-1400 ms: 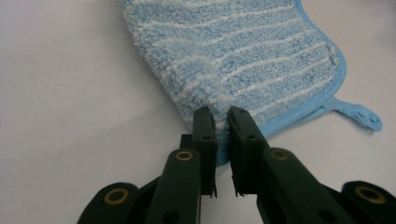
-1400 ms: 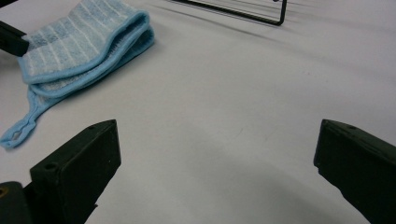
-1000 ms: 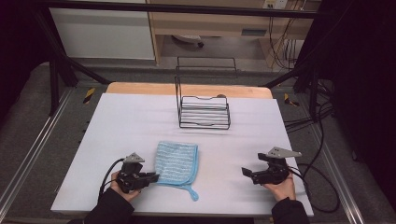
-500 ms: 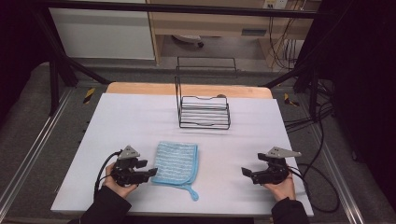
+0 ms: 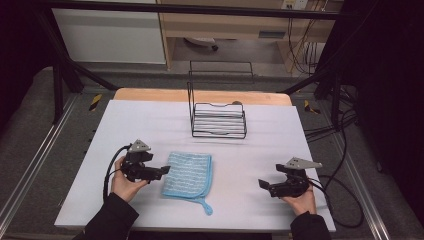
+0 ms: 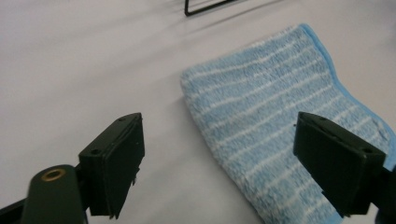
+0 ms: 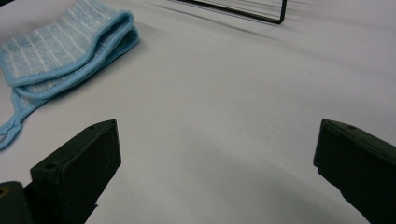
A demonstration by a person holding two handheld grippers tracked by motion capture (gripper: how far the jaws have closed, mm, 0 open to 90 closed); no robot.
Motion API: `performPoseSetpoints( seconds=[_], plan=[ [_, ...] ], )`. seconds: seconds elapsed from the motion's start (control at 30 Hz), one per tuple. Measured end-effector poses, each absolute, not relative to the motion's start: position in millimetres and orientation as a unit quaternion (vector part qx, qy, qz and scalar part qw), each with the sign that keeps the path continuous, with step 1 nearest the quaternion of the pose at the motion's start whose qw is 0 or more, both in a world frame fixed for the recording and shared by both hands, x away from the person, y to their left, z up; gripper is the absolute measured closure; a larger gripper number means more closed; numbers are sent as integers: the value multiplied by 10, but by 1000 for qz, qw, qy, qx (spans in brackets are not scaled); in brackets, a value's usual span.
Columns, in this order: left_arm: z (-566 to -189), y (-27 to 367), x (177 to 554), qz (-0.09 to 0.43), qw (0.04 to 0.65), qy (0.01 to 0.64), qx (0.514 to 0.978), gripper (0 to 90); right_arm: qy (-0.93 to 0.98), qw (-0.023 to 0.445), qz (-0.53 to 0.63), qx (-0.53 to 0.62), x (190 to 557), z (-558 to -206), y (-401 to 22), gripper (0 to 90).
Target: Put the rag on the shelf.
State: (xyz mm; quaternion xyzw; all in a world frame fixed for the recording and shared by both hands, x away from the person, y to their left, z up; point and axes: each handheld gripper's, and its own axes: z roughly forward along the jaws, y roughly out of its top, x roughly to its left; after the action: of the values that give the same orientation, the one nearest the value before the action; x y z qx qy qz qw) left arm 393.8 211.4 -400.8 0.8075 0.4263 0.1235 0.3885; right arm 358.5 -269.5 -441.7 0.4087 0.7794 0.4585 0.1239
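Observation:
A folded light-blue striped cloth (image 5: 189,174) lies flat on the white table, a hanging loop trailing from its near corner. My left gripper (image 5: 164,171) hovers at the cloth's left edge and points right toward it. Its jaws have just been opening and now stand wide; in the left gripper view the cloth (image 6: 275,126) lies on the table beyond the left gripper (image 6: 224,154), with nothing pressed between the pads. My right gripper (image 5: 262,184) rests near the table's front right, open and holding nothing. In the right gripper view the cloth (image 7: 60,46) lies far left of the right gripper (image 7: 215,154).
A black wire rack (image 5: 218,120) stands at the middle back of the table (image 5: 150,120); its base bar shows at the top of both gripper views (image 6: 201,5) (image 7: 243,11). Cables (image 5: 345,200) trail off the right edge. A wooden strip (image 5: 150,95) runs along the far edge.
My left gripper has risen and shifted slightly away from the cloth's near left corner, and its jaws have gone from nearly shut to wide open. The cloth and right gripper have stayed put.

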Motion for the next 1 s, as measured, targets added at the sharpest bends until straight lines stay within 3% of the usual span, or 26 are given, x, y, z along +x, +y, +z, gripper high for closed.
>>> performPoseSetpoints(
  seconds=[0.33,0.47,0.8,1.0],
  plan=[
    [-4068,2002,4224,141,373,445,802,152,779,121,458,410,3584,-4421,-2687,13],
    [-4155,1947,4307,136,365,453,802,233,779,121,459,411,3585,-4421,-2685,13],
    [-4357,1876,4388,110,358,465,802,575,783,121,456,406,3590,-4423,-2664,19],
    [-4416,1860,4404,91,357,461,807,672,783,121,455,407,3596,-4418,-2657,22]
  ],
)
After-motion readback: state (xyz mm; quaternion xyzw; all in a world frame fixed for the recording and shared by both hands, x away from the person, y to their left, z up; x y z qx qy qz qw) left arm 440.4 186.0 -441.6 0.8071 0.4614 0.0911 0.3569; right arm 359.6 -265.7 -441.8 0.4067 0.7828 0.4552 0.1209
